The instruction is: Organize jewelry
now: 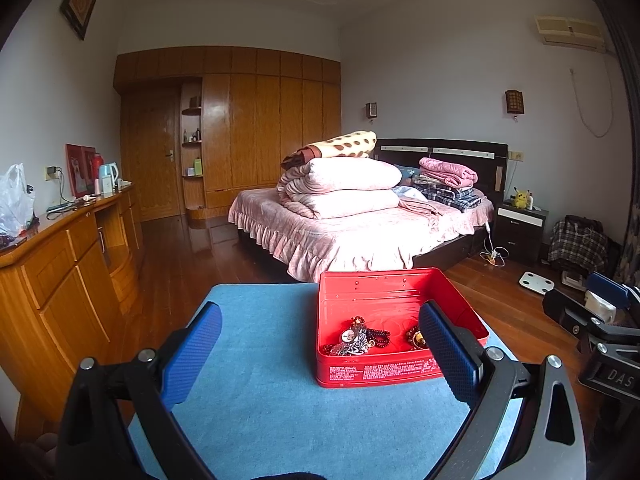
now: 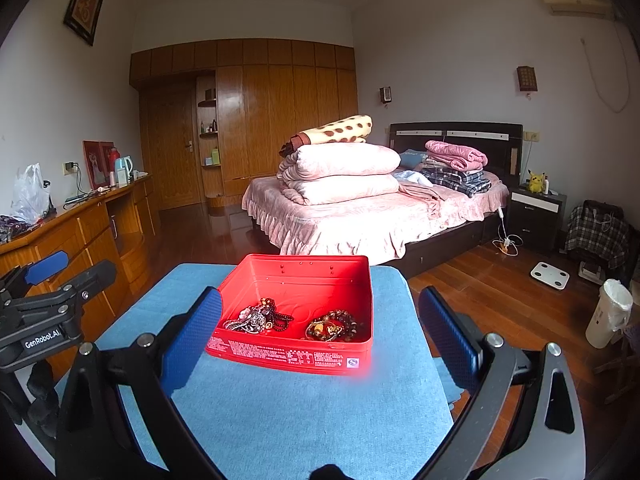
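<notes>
— Where is the jewelry from where you sit?

— It all lies in the red tin (image 2: 296,312) on the blue cloth (image 2: 280,408). From my right claw (image 2: 320,332) the tin is dead ahead at twelve o'clock; from my left claw (image 1: 320,350) it sits toward one o'clock. Both claws gape wide and hold nothing.

— What is in there?

— A tangle of dark beads and metal pieces (image 2: 258,318) at the tin's nine o'clock side, and a coil of brown beads (image 2: 334,326) toward three o'clock. The two heaps lie apart.

— How will they handle?

— Light and limp, I judge. The strands should sag and drag their neighbours along if snagged. Beads are smooth and may slip, so I would pinch across a bunched part of the brown coil, not one bead. The tin looks thin and light, so it may slide on the cloth.
</notes>
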